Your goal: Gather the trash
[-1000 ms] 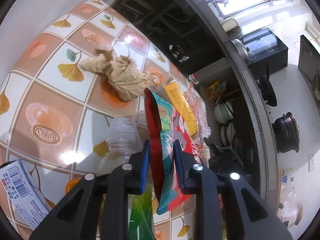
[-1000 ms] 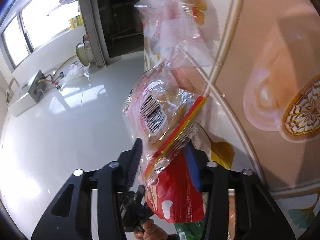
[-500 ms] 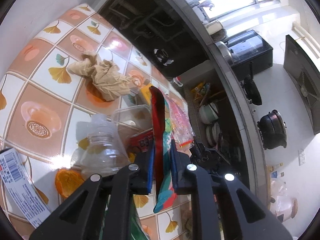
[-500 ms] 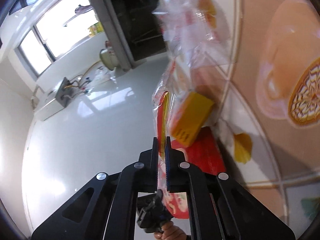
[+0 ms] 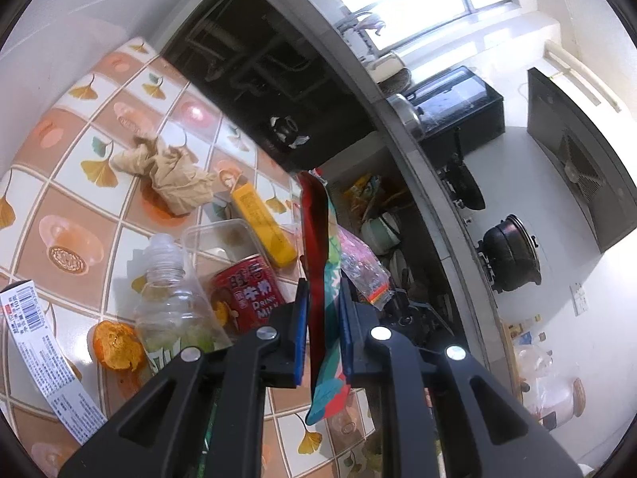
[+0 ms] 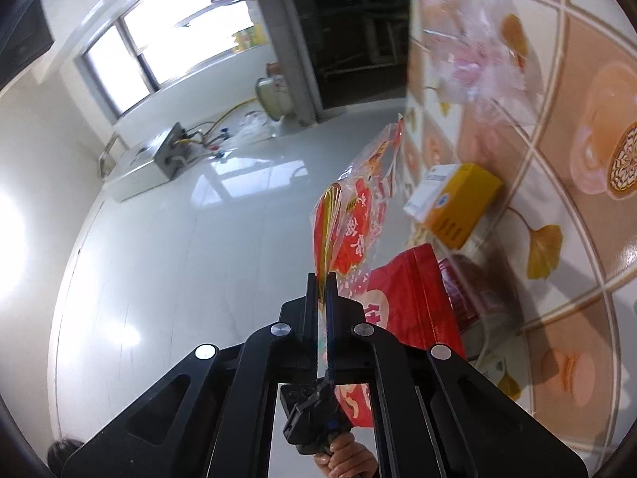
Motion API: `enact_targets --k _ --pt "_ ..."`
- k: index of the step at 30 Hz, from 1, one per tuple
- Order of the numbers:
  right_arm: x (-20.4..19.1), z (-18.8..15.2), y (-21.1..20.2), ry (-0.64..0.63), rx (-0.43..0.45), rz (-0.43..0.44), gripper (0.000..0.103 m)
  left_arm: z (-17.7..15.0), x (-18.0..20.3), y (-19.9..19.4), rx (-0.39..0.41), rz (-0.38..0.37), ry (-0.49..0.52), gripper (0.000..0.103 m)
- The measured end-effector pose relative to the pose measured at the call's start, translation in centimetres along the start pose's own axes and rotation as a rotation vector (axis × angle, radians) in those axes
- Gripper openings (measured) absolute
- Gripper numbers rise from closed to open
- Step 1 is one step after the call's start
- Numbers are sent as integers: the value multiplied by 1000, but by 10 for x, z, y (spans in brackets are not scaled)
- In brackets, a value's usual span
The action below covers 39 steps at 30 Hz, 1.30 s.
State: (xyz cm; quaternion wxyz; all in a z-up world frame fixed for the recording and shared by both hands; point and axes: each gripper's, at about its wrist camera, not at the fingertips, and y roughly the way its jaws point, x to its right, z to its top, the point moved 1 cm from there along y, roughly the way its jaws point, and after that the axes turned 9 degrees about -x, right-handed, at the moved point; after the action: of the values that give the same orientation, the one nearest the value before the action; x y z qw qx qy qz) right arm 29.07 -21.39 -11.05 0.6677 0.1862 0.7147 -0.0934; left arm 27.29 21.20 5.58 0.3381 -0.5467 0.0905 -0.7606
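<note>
Kitchen floor tiles (image 5: 59, 207), printed with ginkgo leaves and cups, carry a scatter of trash ahead of both grippers. Seen from the left wrist camera, the left gripper (image 5: 322, 306) has its blue pads clamped on a red snack pouch (image 5: 316, 247) with a teal patterned face; the pouch stands on edge between the jaws, rising past the tips and hanging down below them. Left of the jaws lie a red milk drink can (image 5: 249, 290), a clear plastic bottle (image 5: 167, 290) and an orange peel (image 5: 115, 346). Further ahead sit a clear plastic tub (image 5: 223, 235), a yellow box (image 5: 262, 223) and a crumpled brown paper bag (image 5: 175, 179). A white printed carton (image 5: 40, 362) lies far to the left. Just right of the jaws hangs a clear crinkled wrapper (image 5: 362, 267).

From the right wrist camera, the right gripper (image 6: 322, 290) is pinched tight on the edge of a clear red-printed wrapper (image 6: 358, 215), which stands up beyond the tips. Right of those jaws are the red pouch (image 6: 414, 290) and the yellow box (image 6: 458, 199); a loose clear plastic bag (image 6: 481, 67) lies further off. A hand (image 6: 346, 458) shows below, between the gripper's arms.
</note>
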Motion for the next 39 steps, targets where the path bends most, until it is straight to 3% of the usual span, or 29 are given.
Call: enact_targets --k 5,14,33,39 --pt "-22 -4 0 -52 27 9 2 -10 12 -12 19 24 45 13" --pt "-28 -25 -43 -104 117 37 2 -21 20 -18 14 30 89 13" --pt "-30 -71 -166 -165 336 148 2 -46 94 34 -67 19 219 13" --pt "-19 -88 -217 -155 397 160 2 -59 125 68 -105 10 269 13"
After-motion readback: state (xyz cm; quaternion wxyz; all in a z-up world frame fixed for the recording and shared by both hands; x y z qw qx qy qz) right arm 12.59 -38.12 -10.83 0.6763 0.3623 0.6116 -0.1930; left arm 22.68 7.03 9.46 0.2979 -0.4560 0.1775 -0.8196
